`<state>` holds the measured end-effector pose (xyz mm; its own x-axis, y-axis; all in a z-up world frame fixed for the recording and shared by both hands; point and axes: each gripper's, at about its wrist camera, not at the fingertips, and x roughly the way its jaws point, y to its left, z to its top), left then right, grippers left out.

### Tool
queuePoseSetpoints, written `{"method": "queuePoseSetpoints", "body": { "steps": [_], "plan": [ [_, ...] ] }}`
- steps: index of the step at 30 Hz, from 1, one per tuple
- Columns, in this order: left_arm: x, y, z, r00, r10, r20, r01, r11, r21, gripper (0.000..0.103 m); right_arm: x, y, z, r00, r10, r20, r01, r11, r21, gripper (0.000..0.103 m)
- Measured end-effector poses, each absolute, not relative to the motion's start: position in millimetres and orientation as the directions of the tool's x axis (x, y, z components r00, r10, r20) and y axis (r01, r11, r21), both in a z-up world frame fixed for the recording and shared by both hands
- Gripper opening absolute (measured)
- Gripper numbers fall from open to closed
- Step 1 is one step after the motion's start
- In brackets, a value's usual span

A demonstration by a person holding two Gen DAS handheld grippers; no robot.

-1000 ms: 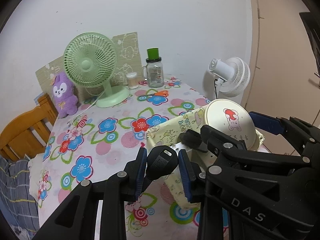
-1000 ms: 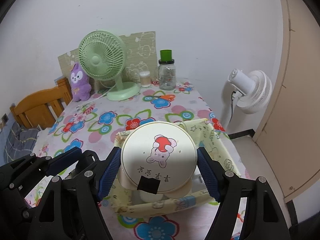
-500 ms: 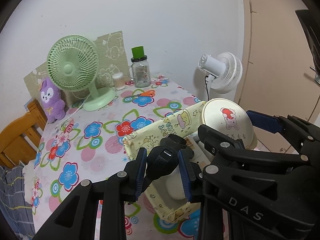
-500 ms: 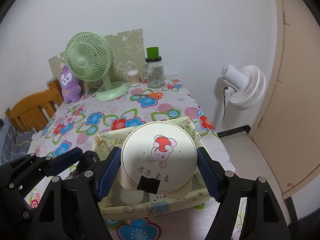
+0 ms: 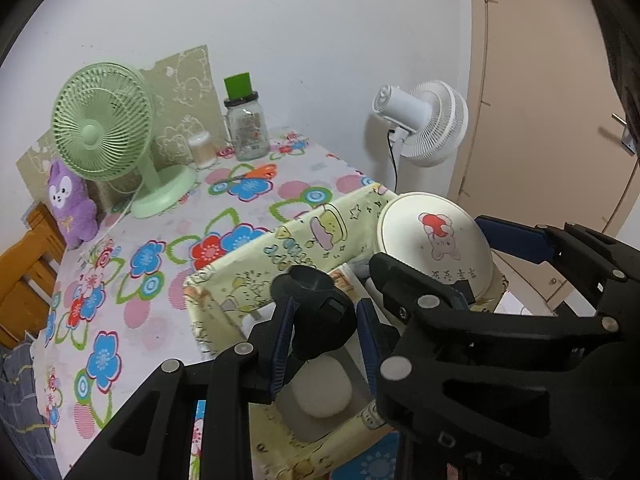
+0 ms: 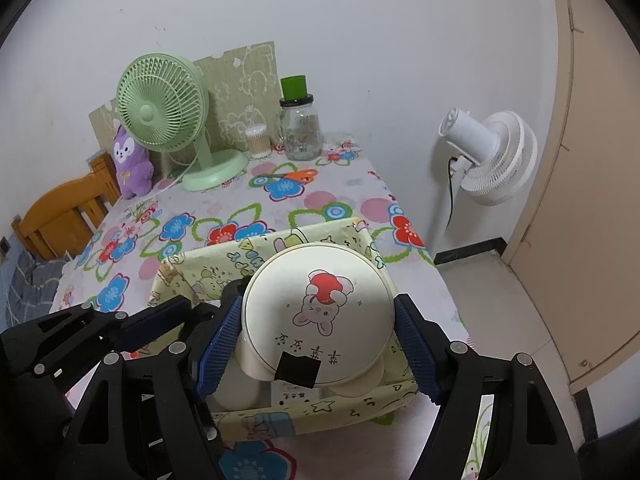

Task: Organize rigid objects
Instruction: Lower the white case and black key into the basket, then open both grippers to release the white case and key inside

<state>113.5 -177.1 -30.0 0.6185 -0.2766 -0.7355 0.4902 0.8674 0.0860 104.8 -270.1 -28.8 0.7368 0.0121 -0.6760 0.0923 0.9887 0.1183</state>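
Observation:
My left gripper point(image 5: 323, 334) is shut on a black rounded object point(image 5: 320, 314) and hangs over the open top of a yellow cartoon-print fabric box point(image 5: 256, 268). Inside the box, below it, lies a white rounded item point(image 5: 320, 392). My right gripper point(image 6: 318, 346) is shut on a round cream case with a bunny picture point(image 6: 316, 314), held just above the same fabric box point(image 6: 272, 246). The round cream case point(image 5: 436, 244) also shows in the left wrist view, at the box's right side. Each gripper's black frame crosses the other's view.
On the flowered tablecloth point(image 6: 208, 224) at the back stand a green desk fan point(image 6: 168, 108), a purple plush point(image 6: 130, 162), a cotton-swab jar point(image 6: 258, 142), a glass bottle with green cap point(image 6: 298, 124) and orange scissors point(image 6: 294, 176). A white floor fan point(image 6: 488, 156) stands right of the table, a wooden chair point(image 6: 64, 216) left.
Both grippers have moved forward and down with their objects; the fabric box, ahead of them before, now lies right beneath them. Neither grip has changed.

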Motion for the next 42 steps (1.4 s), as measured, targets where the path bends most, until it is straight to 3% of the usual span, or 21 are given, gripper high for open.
{"method": "queuePoseSetpoints", "body": {
  "steps": [18, 22, 24, 26, 31, 42],
  "plan": [
    [132, -199, -58, 0.519, -0.281, -0.807, 0.526, 0.849, 0.042, 0.033, 114, -287, -50, 0.707, -0.001, -0.707, 0.092, 0.992, 0.091, 0.077],
    [132, -198, -58, 0.52, -0.275, -0.808, 0.522, 0.852, 0.046, 0.042, 115, -285, -50, 0.708, -0.006, -0.707, 0.09, 0.993, 0.081, 0.077],
    [131, -196, -57, 0.524, -0.276, -0.806, 0.522, 0.851, 0.049, 0.052, 116, -285, -51, 0.707, 0.0, -0.707, 0.085, 0.993, 0.085, 0.077],
    [132, -194, -56, 0.533, -0.263, -0.805, 0.515, 0.855, 0.061, 0.069, 118, -282, -51, 0.707, 0.001, -0.707, 0.082, 0.993, 0.083, 0.077],
    [134, -190, -56, 0.545, -0.23, -0.806, 0.496, 0.864, 0.089, 0.078, 123, -276, -52, 0.711, -0.01, -0.703, 0.073, 0.996, 0.06, 0.077],
    [141, -179, -63, 0.534, -0.163, -0.83, 0.466, 0.875, 0.128, 0.083, 140, -266, -66, 0.657, 0.067, -0.751, 0.034, 0.992, 0.118, 0.077]
  ]
}}
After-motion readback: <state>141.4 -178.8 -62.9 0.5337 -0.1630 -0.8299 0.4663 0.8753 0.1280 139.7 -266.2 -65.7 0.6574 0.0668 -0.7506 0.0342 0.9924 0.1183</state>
